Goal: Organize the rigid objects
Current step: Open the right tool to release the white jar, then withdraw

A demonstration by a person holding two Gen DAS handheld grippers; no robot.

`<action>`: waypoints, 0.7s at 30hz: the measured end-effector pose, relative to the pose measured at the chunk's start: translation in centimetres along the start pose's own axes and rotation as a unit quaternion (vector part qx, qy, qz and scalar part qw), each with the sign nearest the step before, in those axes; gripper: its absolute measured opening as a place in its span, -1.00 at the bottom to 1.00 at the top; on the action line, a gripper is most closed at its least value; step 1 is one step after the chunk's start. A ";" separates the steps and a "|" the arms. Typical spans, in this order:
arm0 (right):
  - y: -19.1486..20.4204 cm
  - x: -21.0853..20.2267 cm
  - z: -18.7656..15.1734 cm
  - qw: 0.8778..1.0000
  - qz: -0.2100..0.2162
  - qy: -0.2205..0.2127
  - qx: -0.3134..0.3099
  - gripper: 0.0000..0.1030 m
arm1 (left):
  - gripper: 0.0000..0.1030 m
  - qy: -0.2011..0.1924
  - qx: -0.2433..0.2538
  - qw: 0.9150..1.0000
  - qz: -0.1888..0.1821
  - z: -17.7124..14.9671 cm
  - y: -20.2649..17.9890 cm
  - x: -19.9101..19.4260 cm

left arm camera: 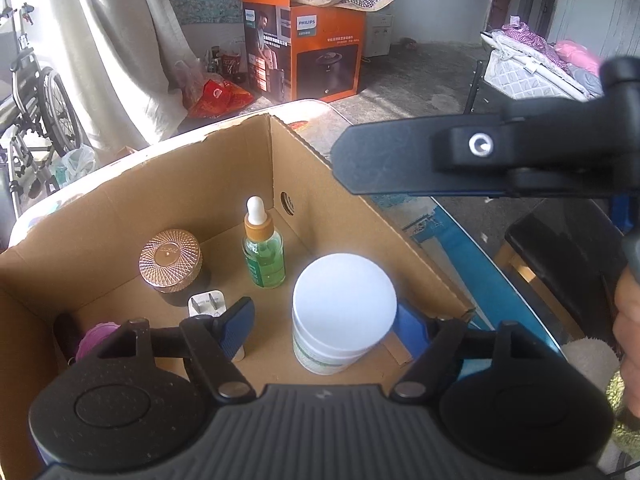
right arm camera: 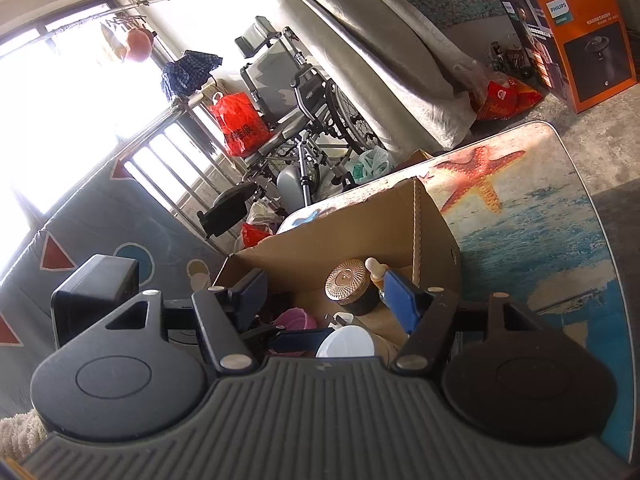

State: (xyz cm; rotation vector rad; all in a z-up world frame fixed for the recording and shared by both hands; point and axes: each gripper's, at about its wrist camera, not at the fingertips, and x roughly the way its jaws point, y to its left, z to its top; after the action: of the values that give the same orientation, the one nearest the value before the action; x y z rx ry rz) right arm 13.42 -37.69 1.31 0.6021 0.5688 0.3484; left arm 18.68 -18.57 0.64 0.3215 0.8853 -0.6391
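Only leftward: white plug (left arm camera: 207, 303) beside rose-gold jar (left arm camera: 170, 260).

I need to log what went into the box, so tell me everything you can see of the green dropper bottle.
The green dropper bottle stands upright on the floor of the cardboard box, near its far corner. It looks like clear glass holding green liquid, with a green label, a tan collar and a white rubber bulb on top. Its cap is on. It stands free between the copper-lidded jar and the white jar; neither gripper touches it.
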 end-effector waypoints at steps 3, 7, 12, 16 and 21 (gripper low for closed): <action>0.4 -1.7 -0.8 1.000 -0.004 -0.028 0.010 0.39 | 0.57 -0.021 -0.005 1.000 0.002 -0.6 0.0 -1.4; 1.4 -3.8 -2.3 0.998 -0.004 -0.054 0.016 0.53 | 0.66 -0.052 -0.026 0.998 0.002 -1.7 0.3 -3.8; 3.0 -6.0 -3.7 0.997 -0.009 -0.074 0.008 0.64 | 0.76 -0.095 -0.058 0.994 0.001 -2.6 1.0 -7.0; 4.4 -7.3 -4.5 0.996 -0.006 -0.084 -0.003 0.70 | 0.89 -0.128 -0.090 0.988 0.003 -3.9 1.7 -9.7; 6.1 -8.2 -5.7 0.996 -0.014 -0.085 -0.021 0.89 | 0.99 -0.146 -0.125 0.981 0.024 -5.5 2.3 -12.6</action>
State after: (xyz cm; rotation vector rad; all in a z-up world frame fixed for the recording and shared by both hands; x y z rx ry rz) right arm 2.70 -34.31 4.45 0.5770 0.4046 0.2787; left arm 10.97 -9.18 7.39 0.0211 0.6642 -0.5082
